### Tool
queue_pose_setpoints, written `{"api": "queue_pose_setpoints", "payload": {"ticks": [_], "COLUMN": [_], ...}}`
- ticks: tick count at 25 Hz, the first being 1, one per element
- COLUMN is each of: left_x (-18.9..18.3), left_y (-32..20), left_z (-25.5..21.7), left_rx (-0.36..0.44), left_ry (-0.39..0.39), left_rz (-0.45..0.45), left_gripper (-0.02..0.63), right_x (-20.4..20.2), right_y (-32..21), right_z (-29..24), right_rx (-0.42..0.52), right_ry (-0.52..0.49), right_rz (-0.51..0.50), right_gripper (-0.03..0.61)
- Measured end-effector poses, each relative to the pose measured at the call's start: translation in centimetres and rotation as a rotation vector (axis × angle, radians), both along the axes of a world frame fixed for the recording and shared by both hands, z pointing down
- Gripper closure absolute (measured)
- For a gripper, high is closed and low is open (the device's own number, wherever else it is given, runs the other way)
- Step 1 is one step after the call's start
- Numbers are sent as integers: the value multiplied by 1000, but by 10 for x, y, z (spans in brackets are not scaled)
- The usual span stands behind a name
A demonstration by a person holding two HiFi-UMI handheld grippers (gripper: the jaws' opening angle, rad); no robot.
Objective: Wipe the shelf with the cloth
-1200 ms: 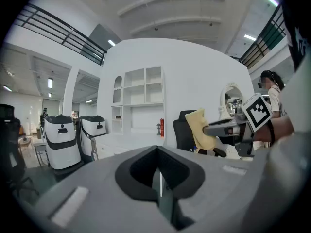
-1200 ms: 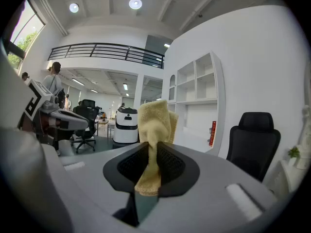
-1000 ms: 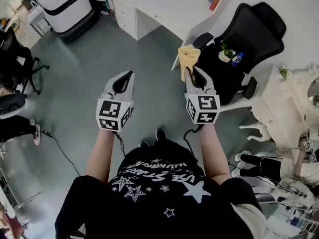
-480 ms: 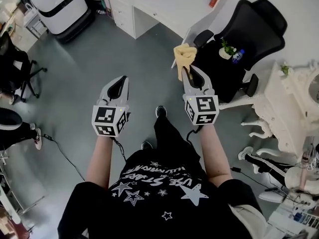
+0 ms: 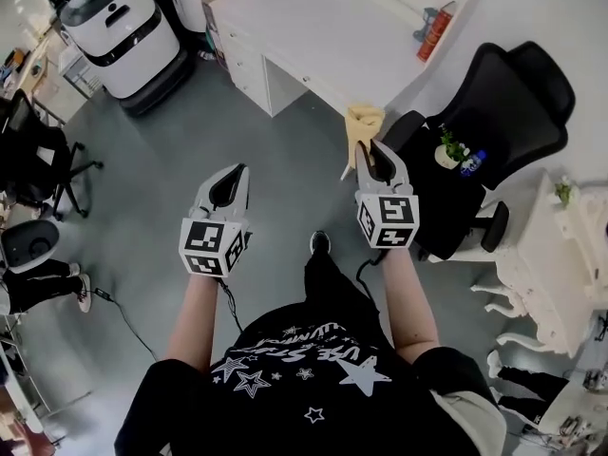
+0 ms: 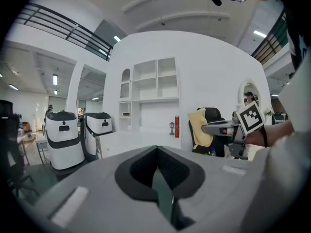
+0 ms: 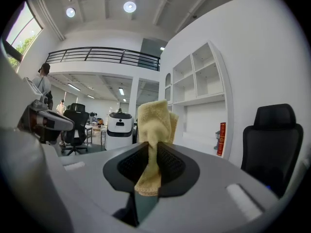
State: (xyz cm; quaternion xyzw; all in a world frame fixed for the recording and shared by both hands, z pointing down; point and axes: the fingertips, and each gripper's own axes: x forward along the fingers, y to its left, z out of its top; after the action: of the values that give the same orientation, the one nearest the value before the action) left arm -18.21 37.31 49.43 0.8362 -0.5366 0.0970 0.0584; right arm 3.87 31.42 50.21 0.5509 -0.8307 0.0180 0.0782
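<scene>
My right gripper (image 5: 370,148) is shut on a yellow cloth (image 5: 364,123), which sticks out past the jaw tips; in the right gripper view the cloth (image 7: 153,130) stands bunched up between the jaws. My left gripper (image 5: 228,174) is shut and holds nothing, its jaws meeting in the left gripper view (image 6: 158,171). Both are held above the grey floor, short of a white desk (image 5: 332,36). The white shelf unit (image 7: 201,76) stands against the wall above the desk, with open compartments (image 6: 158,79).
A black office chair (image 5: 503,103) with a small plant and a bottle on its seat stands right of my right gripper. A red can (image 5: 435,28) stands on the desk. Two white robot units (image 5: 114,22) stand at the left. White ornate furniture (image 5: 560,245) is at the far right.
I have stepped toward the desk: it and the chair now fill more of the head view. Both grippers keep their pose, the cloth still held in the right one.
</scene>
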Motion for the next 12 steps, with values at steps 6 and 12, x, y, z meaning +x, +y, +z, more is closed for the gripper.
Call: {"api": "queue_pose_setpoints", "payload": {"ticks": [6,12], "left_x": [42,83], "left_y": [-122,-222], "left_z": [-27,-49], "left_rx": [36,81], "left_ry": [29,9], "left_rz": [25,59], "left_gripper": [614,614], "right_x": [42,83], "right_y": [-122,-216], "right_z": [-13,-21], "right_rx": [6,10], "right_ry": [-21,-47], "right_rz": [18,44], "right_gripper": [500,500]}}
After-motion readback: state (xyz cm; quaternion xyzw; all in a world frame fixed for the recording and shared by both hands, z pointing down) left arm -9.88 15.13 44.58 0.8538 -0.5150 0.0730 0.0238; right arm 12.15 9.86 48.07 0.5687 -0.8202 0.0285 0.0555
